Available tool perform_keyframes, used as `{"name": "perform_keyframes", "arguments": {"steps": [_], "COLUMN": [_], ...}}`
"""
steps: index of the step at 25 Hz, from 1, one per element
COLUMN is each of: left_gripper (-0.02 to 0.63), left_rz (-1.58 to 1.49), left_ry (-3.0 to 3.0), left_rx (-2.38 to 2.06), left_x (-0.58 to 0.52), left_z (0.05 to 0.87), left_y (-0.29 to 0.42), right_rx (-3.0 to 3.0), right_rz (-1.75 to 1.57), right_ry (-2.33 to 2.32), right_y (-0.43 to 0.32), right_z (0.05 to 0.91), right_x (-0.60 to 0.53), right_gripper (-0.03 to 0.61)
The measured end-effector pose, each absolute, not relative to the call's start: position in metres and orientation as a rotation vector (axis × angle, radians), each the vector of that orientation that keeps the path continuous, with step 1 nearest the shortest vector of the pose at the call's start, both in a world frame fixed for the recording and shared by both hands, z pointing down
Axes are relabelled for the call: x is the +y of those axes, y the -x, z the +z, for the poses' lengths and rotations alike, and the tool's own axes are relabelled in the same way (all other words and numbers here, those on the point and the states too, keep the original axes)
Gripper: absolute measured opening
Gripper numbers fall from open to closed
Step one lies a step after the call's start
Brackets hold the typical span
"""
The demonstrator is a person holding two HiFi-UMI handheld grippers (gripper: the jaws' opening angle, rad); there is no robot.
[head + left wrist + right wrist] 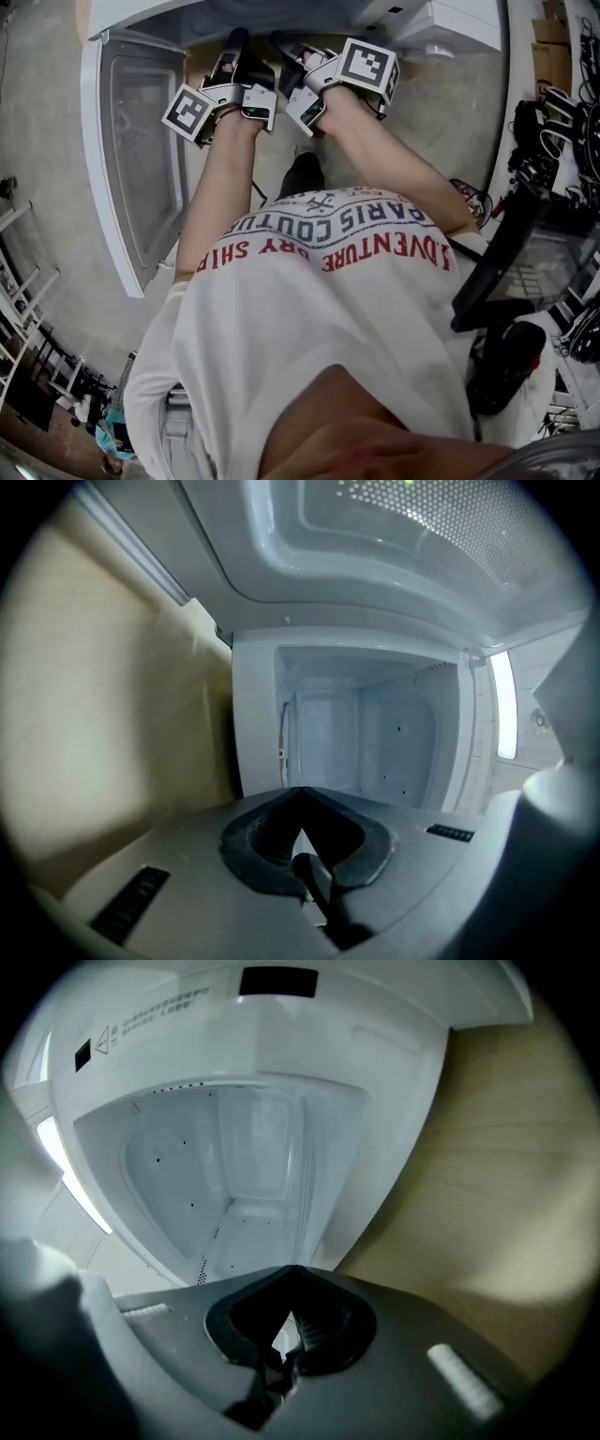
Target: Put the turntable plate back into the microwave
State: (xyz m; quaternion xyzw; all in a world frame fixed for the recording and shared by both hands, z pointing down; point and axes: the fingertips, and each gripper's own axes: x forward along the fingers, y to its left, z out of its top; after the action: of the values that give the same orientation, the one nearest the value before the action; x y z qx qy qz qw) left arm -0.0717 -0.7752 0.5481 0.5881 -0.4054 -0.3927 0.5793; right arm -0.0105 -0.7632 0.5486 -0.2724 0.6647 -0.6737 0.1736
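The person is holding both arms out in front of the white T-shirt (pixel 309 309), and the two tools are sitting side by side, close together, at the mouth of the oven. The left gripper (pixel 300 794) is pointing into the opening with its dark fingers (pixel 248 841) resting together at the tips, only a sliver of light showing behind them and nothing lying between. The right gripper (pixel 292 1274) is doing the same: its fingers (pixel 333 1326) are meeting at the tips and carrying nothing. A pale wood-toned surface (pixel 487 1166) is showing just beside the opening; whether it is the desk under the oven I cannot tell. The microwave door (pixel 141 159) is standing wide open at the person's left. Beyond the fingertips the white microwave cavity (pixel 234 1176) is looking bare, with no glass showing in the part in view. The turntable plate is not appearing in any view, so it is likely waiting somewhere outside these frames and the task is hardly begun. A plate of that kind is probably going to feel heavy for its size, rigid, smooth enough to slip, and ready to chip or crack if knocked on the cavity frame. Taking hold at the rim, one gripper on each opposite side, and keeping it level is looking like the safest grasp.
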Motion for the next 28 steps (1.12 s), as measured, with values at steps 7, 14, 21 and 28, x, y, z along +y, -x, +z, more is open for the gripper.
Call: {"name": "perform_keyframes", "arguments": {"steps": [7, 14, 21, 28], "left_gripper": [0.0, 0.0, 0.0, 0.0], "left_rz": [-0.939, -0.838, -0.417, -0.034], "left_ry": [-1.396, -1.461, -1.877, -2.346], "left_rx": [-0.945, -0.885, -0.936, -0.989], "left_x": [-0.769, -0.76, -0.685, -0.503], "left_z": [0.546, 0.551, 0.525, 0.416], "left_y": [0.072, 0.046, -0.011, -0.053], "right_rx": [1.886, 1.975, 2.336, 2.801], "right_rz": [-1.896, -1.832, -1.537, -1.122], "right_ry": [0.808, 0.825, 0.878, 0.8], "right_y": [-0.005, -0.014, -0.068, -0.087], "right_z": [0.555, 0.554, 0.519, 0.419], "right_x": [-0.76, -0.759, -0.692, -0.504], "right_gripper": [-0.002, -0.002, -0.002, -0.002]}}
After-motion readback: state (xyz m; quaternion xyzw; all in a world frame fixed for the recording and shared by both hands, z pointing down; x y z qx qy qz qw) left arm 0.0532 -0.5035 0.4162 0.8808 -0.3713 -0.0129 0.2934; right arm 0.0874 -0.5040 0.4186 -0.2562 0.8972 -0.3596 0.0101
